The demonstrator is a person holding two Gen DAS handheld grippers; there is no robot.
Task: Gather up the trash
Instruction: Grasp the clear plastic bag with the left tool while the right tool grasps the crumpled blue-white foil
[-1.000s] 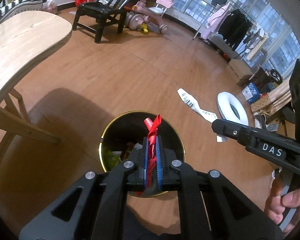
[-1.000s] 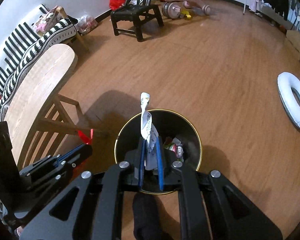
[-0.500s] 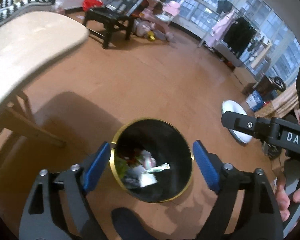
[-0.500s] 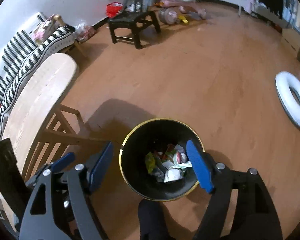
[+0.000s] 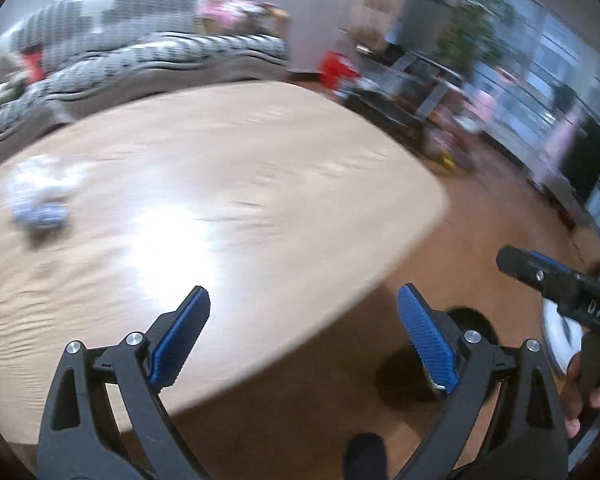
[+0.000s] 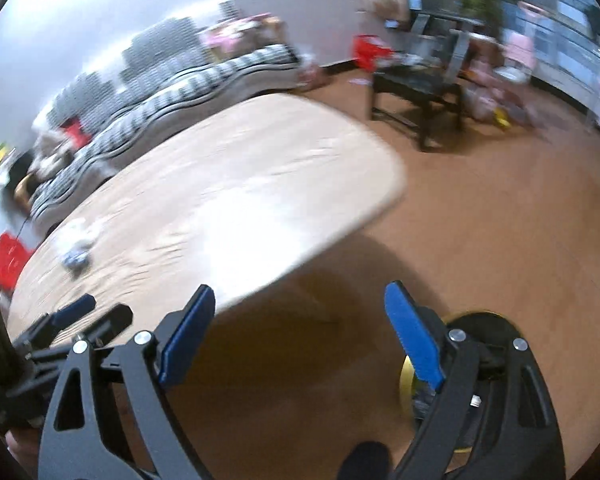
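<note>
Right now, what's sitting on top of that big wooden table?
One crumpled white-and-blue wad lies on the wooden table, too blurred to identify. Both grippers' frames cover the table's near edge.

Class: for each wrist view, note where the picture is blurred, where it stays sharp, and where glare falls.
Left wrist: table and white-blue trash smeared by motion, glare mid-table, left gripper sharp. Right wrist: sofa, table and trash blurred, glare near the table edge, right gripper crisp.
</note>
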